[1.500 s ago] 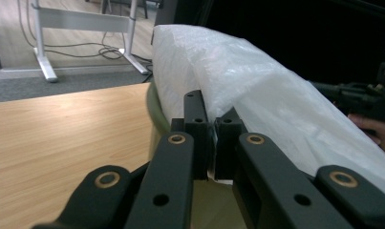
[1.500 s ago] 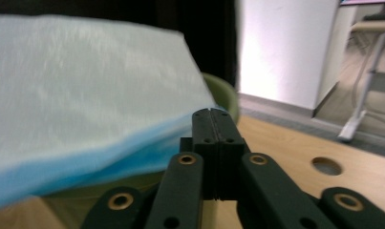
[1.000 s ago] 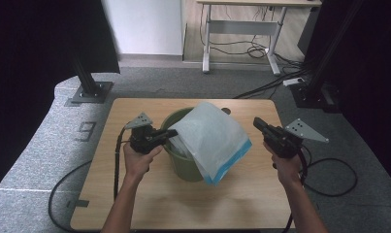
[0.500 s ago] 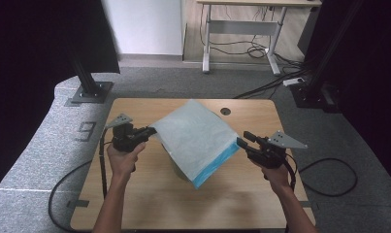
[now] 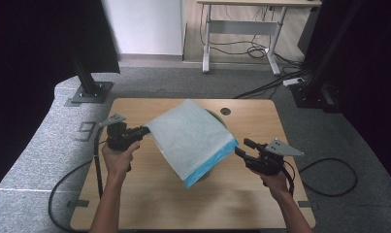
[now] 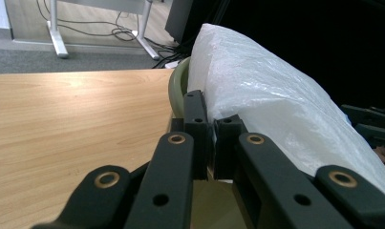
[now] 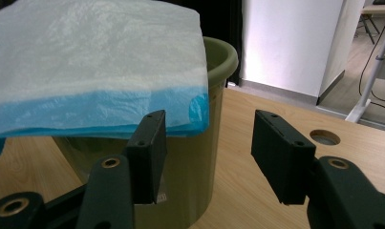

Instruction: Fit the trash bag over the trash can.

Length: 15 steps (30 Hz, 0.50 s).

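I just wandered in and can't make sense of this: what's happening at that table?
A person at a wooden table is fitting a white plastic bag with a blue edge over an olive-green round bin. The left hand-held gripper is shut on the bag's corner and holds it spread above the bin. The right hand-held gripper has just been opening; its jaws stand apart with nothing between them, beside the bag's blue edge.

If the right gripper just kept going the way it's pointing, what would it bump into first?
Most likely the green bin: it stands just ahead of the open right gripper, with the bag's blue edge hanging above the jaws. Depth is hard to judge.
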Each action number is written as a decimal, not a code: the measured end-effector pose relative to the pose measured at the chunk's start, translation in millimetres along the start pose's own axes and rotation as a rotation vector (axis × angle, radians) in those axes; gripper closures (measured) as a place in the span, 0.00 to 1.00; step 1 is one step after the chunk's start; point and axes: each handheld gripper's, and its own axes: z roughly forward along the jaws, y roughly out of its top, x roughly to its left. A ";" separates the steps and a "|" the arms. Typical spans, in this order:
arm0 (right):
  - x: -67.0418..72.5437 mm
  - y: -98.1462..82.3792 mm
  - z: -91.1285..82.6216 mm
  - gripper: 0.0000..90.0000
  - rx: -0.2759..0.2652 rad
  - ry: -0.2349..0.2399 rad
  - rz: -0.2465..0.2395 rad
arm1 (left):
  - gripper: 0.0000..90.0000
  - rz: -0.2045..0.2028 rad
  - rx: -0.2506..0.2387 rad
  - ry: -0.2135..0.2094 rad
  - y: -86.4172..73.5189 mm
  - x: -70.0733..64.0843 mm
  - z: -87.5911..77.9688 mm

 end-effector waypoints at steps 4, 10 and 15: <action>0.0 -3.8 1.1 0.50 0.009 0.003 -0.004 | 0.96 -0.001 -0.001 0.000 0.0 0.2 0.2; 2.1 -9.8 2.8 0.50 0.024 0.016 -0.011 | 0.96 -0.002 0.000 -0.003 -0.3 0.7 0.0; 2.0 -7.8 4.5 0.50 0.023 0.011 -0.011 | 0.96 -0.002 0.001 -0.003 -1.1 1.1 -0.4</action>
